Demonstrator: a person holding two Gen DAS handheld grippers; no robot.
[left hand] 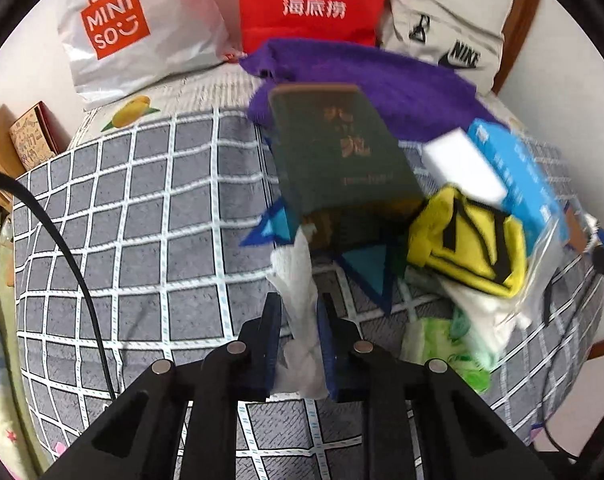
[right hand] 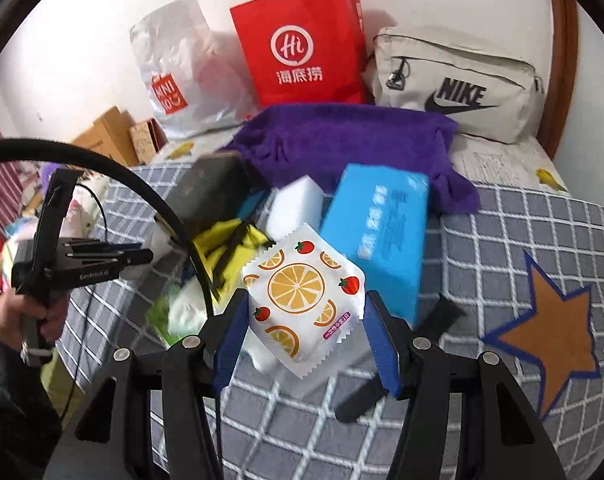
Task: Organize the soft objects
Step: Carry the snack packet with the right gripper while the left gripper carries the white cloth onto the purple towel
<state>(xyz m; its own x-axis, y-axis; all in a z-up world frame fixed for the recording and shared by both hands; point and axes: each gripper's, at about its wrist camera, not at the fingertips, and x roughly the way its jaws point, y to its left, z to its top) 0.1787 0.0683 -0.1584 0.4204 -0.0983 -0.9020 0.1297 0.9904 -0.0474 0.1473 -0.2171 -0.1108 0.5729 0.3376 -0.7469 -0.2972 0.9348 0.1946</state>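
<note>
In the left wrist view my left gripper (left hand: 300, 304) is shut on a crumpled white tissue (left hand: 300, 276) that trails up toward a dark green book (left hand: 338, 160). The book leans on a pile with a purple towel (left hand: 366, 76), a yellow cloth with black straps (left hand: 470, 248), a white sponge (left hand: 462, 168) and a blue tissue box (left hand: 518, 176). My right gripper (right hand: 304, 312) is shut on a white packet printed with oranges and strawberries (right hand: 302, 292), held above the checked bedspread (right hand: 502, 240) in front of the pile.
A Miniso plastic bag (left hand: 130, 36), a red paper bag (left hand: 314, 0) and a grey Nike pouch (right hand: 454, 84) stand along the wall. Cardboard boxes (left hand: 30, 136) sit off the bed's left edge. A black cable (left hand: 74, 256) crosses the left. A green-white packet (left hand: 454, 340) lies nearby.
</note>
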